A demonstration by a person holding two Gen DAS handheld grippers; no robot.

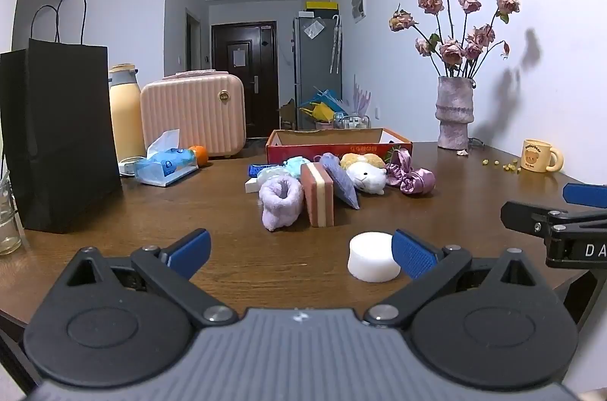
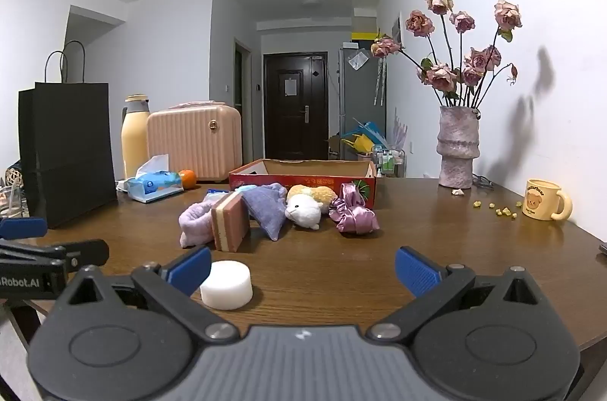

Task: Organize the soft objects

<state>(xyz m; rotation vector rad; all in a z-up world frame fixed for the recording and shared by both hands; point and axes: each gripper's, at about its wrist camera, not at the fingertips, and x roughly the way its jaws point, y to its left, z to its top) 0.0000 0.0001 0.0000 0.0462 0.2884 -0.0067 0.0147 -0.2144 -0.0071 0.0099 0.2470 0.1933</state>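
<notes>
A heap of soft things lies mid-table in front of a red cardboard box (image 1: 337,147) (image 2: 303,179): a lilac fuzzy sock (image 1: 280,202) (image 2: 195,220), a pink-and-cream sponge (image 1: 318,194) (image 2: 230,225), a purple pouch (image 1: 343,181) (image 2: 267,209), a white plush toy (image 1: 366,176) (image 2: 303,209) and satin scrunchies (image 1: 411,175) (image 2: 354,211). A white foam puck (image 1: 373,257) (image 2: 226,284) sits nearer, by the inner pads. My left gripper (image 1: 301,251) and right gripper (image 2: 302,268) both stand open and hold nothing, well short of the heap.
A black paper bag (image 1: 60,135) (image 2: 66,150), yellow flask (image 1: 123,112), tissue pack (image 1: 167,164) (image 2: 153,184), orange (image 1: 199,153) and pink case (image 1: 193,114) stand at the left. A vase of dried roses (image 1: 455,112) (image 2: 457,147) and a mug (image 1: 538,155) (image 2: 546,200) are at the right.
</notes>
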